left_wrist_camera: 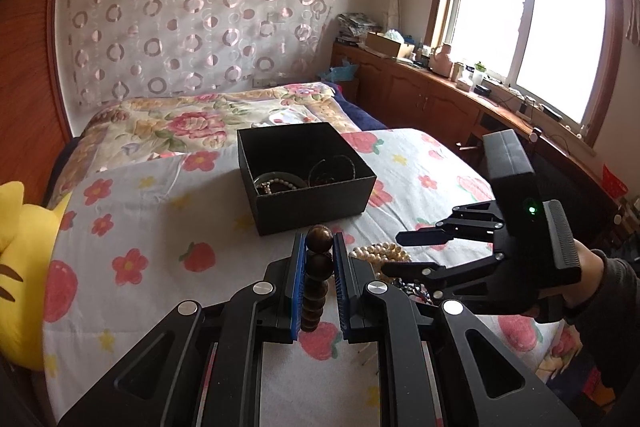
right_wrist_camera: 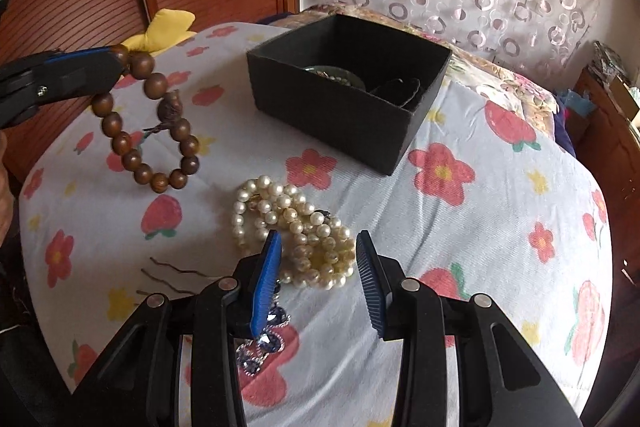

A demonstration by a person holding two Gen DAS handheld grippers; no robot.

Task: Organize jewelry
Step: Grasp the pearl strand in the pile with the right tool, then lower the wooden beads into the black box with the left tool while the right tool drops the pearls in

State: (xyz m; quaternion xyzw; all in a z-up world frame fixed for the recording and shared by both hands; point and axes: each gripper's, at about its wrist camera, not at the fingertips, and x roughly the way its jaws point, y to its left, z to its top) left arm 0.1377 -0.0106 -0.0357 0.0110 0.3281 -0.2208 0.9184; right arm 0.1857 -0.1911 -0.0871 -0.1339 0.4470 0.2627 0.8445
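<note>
The left gripper (left_wrist_camera: 319, 247) is clamping a wooden bead bracelet (right_wrist_camera: 150, 123) while the right gripper (right_wrist_camera: 318, 251) is hovering with fingers apart over pearls (right_wrist_camera: 288, 227), black box (right_wrist_camera: 348, 107) at twelve o'clock.

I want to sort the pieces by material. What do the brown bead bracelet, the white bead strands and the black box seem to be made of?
Brown round-bead bracelet: probably wood, matte with faint grain. Cream-white bead strands: pearl or imitation, soft glossy sheen; the pictures cannot settle which. Square black open box: likely cardboard, thin matte walls with pale cut edges.
</note>
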